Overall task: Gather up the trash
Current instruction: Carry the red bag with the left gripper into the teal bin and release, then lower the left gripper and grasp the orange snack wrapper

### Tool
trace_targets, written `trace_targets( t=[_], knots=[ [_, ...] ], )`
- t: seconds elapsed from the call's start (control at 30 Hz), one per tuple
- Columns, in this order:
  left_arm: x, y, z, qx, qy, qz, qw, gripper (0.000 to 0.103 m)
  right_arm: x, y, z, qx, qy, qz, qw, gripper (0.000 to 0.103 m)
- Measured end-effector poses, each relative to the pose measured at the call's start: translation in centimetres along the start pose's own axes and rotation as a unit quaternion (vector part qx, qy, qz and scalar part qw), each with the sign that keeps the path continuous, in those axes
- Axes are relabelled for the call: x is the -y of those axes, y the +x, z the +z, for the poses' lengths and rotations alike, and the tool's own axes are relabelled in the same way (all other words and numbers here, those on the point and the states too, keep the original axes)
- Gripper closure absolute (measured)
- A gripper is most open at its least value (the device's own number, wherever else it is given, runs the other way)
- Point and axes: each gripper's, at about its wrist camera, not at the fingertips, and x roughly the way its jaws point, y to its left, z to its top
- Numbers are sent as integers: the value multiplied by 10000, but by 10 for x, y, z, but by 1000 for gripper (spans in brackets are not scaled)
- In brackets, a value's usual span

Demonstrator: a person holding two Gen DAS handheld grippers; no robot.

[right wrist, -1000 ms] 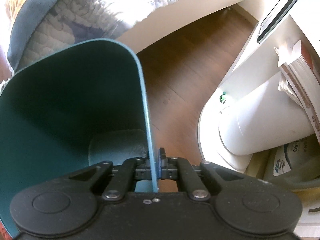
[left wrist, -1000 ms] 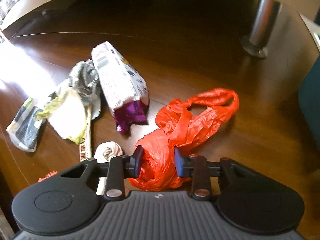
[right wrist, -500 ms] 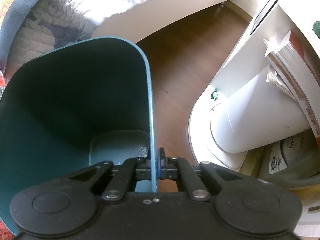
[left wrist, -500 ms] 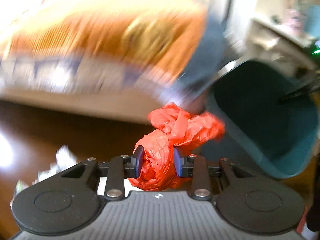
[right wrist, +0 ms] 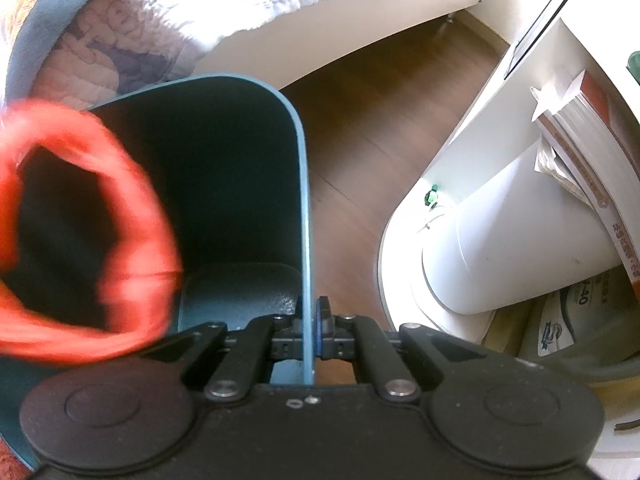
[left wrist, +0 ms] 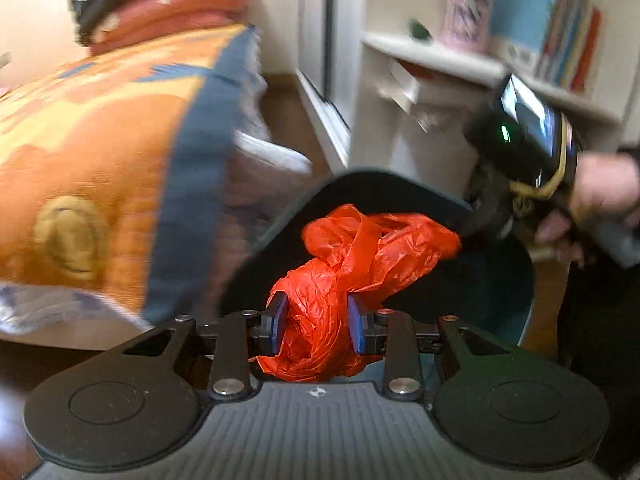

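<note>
Now my left tongs (left wrist: pixel 316 322), clenched on the red plastic bag (left wrist: pixel 340 276), have carried it up from the floor litter to over the teal bin (right wrist: pixel 240 184), whose rim my right tongs (right wrist: pixel 310 326) pinch; release should be next.

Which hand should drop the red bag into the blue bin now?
Left. The left gripper has its jaws shut on the red bag, which hangs at the blue bin's opening. The right gripper is busy pinching the bin's wall to hold it.
</note>
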Motion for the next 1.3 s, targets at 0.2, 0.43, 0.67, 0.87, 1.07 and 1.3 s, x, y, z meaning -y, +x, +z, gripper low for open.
trace_targets(
  t=[0.2,0.43,0.67,0.87,1.07,1.3],
  knots=[
    [18,41,-7,-614,269,-73,9977,73,-3,-2,-2,-59,-103,-28,9999,101],
    [18,57,-13,-849,201,-238,9959,60,-10,-3,2,-121,-126,-31,9998,100],
    [27,48,-15,-658,353,-441,9962,24,-8,-2,3,-153,-128,-24,9998,100],
    [-5,26,-14,-514,-74,-327,9981,24,-6,0,2,-182,-154,-21,9997,100],
    [-60,-13,-27,-274,-755,179,9966,24,-8,1,1,-219,-182,-46,9996,100],
    [-116,-43,-68,-372,-1322,1101,9844,24,-11,3,3,-262,-211,-78,9994,100]
  ],
)
